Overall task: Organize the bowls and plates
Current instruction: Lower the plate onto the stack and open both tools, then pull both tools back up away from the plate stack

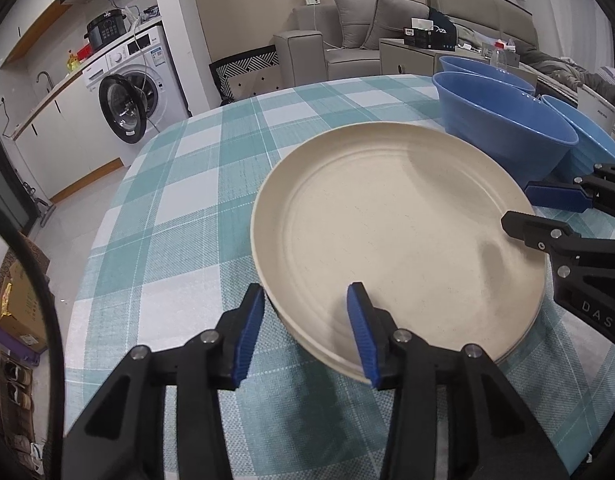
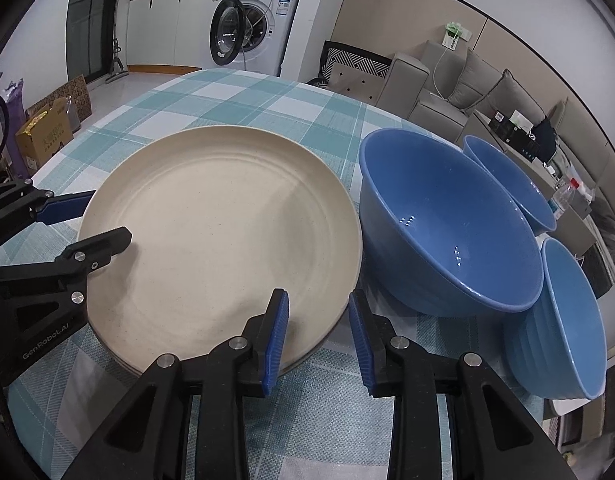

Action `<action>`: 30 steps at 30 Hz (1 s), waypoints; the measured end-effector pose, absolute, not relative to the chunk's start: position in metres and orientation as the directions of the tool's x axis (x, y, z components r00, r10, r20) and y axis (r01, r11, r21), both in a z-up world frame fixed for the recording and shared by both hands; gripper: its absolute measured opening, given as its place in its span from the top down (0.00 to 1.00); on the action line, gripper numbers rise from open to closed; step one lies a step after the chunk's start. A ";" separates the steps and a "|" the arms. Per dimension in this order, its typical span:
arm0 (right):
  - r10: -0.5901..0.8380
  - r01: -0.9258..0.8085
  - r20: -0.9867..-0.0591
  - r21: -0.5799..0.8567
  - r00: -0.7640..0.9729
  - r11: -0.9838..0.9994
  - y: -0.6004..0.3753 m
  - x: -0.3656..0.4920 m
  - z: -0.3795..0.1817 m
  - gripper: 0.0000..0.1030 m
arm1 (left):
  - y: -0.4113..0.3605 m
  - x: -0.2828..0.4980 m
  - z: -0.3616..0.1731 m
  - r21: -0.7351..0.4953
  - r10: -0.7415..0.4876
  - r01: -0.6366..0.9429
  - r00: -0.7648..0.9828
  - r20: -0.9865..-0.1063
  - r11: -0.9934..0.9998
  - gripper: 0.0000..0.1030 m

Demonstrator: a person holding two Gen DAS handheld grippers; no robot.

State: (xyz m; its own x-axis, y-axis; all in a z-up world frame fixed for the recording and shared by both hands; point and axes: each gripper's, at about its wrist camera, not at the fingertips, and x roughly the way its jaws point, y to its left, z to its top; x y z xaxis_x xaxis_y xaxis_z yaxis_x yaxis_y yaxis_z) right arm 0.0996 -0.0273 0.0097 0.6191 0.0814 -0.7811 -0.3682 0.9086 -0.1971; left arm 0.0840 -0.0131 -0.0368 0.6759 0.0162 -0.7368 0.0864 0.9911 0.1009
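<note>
Jaws apart on both sides, each pair straddling the rim of the cream plate stack [image 1: 387,232] without yet clamping. On the left gripper [image 1: 307,332], one blue pad outside the near-left rim, the other over the plate's inner surface. Same on the right gripper [image 2: 318,340] — one finger above the plate floor, the other just outside the near-right edge, close to the large blue bowl [image 2: 447,224].

Sitting at the near middle of the checked tablecloth [image 1: 179,208], with at least one more rim edge showing beneath the top plate. Right of it, the large bowl leaning over a second blue bowl [image 2: 563,320]; a third bowl [image 2: 503,176] further back, all three crowded together.

Likely stiff, smooth and fairly light — speckled matte finish suggests a plastic or fibre composite, though impossible to confirm. Thin raised rim as the only sensible hold, pinched from opposite sides for an even lift. Slippage risk if only the top plate's lip gets caught and the stack splits. Bowls deeper and glossier, probably slicker; wall just below the lip as the best bite
</note>
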 end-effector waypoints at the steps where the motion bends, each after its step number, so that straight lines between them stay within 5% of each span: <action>1: 0.088 -0.368 -0.783 -0.188 0.616 0.911 -0.029 0.100 0.010 0.69 | -0.012 0.084 -0.037 0.085 0.004 0.089 0.670 -0.743 0.992 0.48; 4: 0.099 -0.354 -0.772 -0.169 0.627 0.920 -0.034 0.099 0.014 0.63 | -0.011 0.083 -0.034 0.061 -0.023 0.102 0.665 -0.746 0.993 0.47; 9: 0.162 -0.362 -0.739 -0.117 0.654 0.925 -0.043 0.093 0.033 0.39 | -0.006 0.080 -0.024 0.008 -0.063 0.102 0.676 -0.735 0.995 0.41; 11: 0.187 -0.367 -0.720 -0.100 0.668 0.925 -0.046 0.090 0.043 0.25 | -0.002 0.078 -0.018 -0.027 -0.090 0.102 0.680 -0.728 0.994 0.25; 14: 0.222 -0.377 -0.700 -0.074 0.679 0.923 -0.053 0.085 0.058 0.17 | 0.000 0.072 -0.005 -0.066 -0.115 0.096 0.707 -0.698 0.993 0.03; 19: 0.261 -0.365 -0.668 -0.017 0.697 0.931 -0.069 0.077 0.082 0.02 | -0.007 0.060 0.016 -0.078 -0.160 0.146 0.737 -0.657 0.986 0.00; 30: 0.279 -0.318 -0.592 0.040 0.757 0.947 -0.113 0.061 0.133 0.01 | -0.021 0.042 0.049 -0.082 -0.181 0.164 0.788 -0.589 0.983 0.00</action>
